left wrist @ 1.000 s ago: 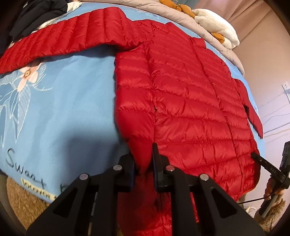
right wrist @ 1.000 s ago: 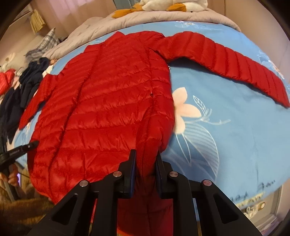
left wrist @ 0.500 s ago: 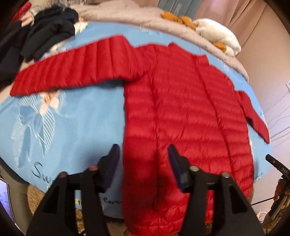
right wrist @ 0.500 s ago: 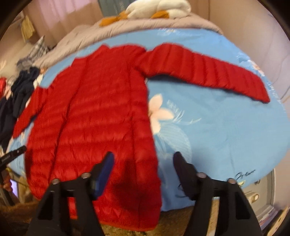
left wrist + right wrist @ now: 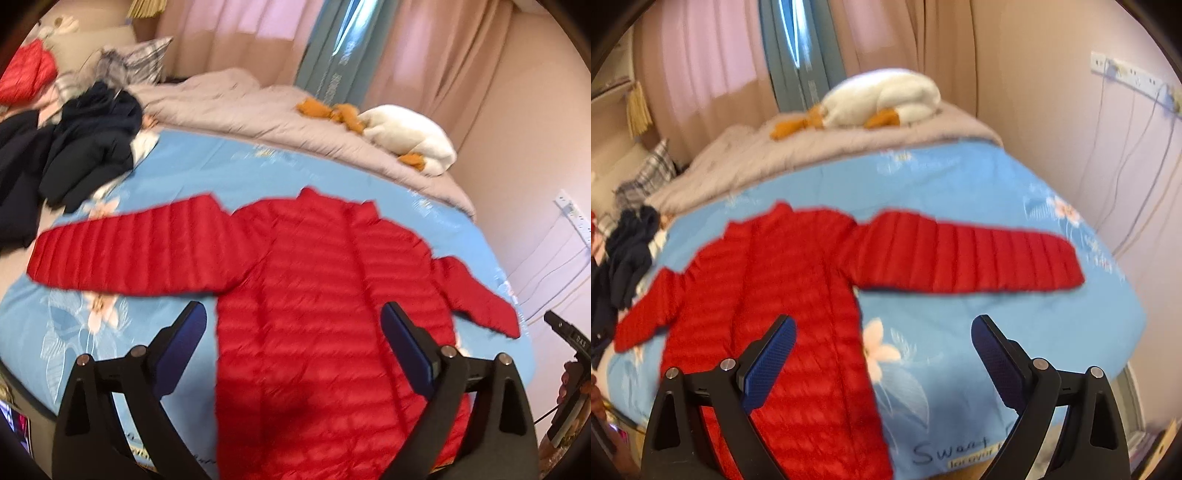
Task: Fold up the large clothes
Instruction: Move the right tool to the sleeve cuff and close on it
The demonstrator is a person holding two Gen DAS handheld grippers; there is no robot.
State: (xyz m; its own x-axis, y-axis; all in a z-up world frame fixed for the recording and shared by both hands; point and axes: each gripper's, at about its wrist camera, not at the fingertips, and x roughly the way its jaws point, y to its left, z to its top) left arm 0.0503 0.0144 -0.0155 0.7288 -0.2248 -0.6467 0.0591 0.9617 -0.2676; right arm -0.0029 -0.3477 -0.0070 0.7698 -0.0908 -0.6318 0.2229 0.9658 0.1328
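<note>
Red puffer jacket (image 5: 325, 317) lies flat on the blue floral bedspread (image 5: 122, 332), collar toward the far grey quilt (image 5: 258, 114), hem hanging off the near bed edge. One sleeve (image 5: 129, 254) is stretched straight out to the side across the spread; the other (image 5: 476, 295) angles down along the body toward the opposite bed edge. Frames are blurred, so I can't tell zip or seam detail.

My left tool (image 5: 295, 332) has just been opening; jaws now stand wide, nothing between them, jacket well below. My right tool (image 5: 882, 339) likewise has just been opening, jaws wide and empty; it hangs over the jacket's side edge, under the stretched sleeve. So the hem is let go and both tools are free.

Step in hand, as I judge it: go for the sleeves. To do it well I'd take the outstretched sleeve near the cuff, lift only enough to clear the padding, and lay it across the chest so the fold runs along the shoulder seam. Same with the short-lying sleeve. Puffy slick fabric will likely spring back and slide, so pinch a full quilted rib, not just the shell. Keep the body from dragging toward the bed edge, since the hanging hem could pull it off.

Outward: dark clothes pile (image 5: 77, 144) at the far side, white plush duck (image 5: 882, 99) on the quilt, curtains (image 5: 713, 62) behind.
</note>
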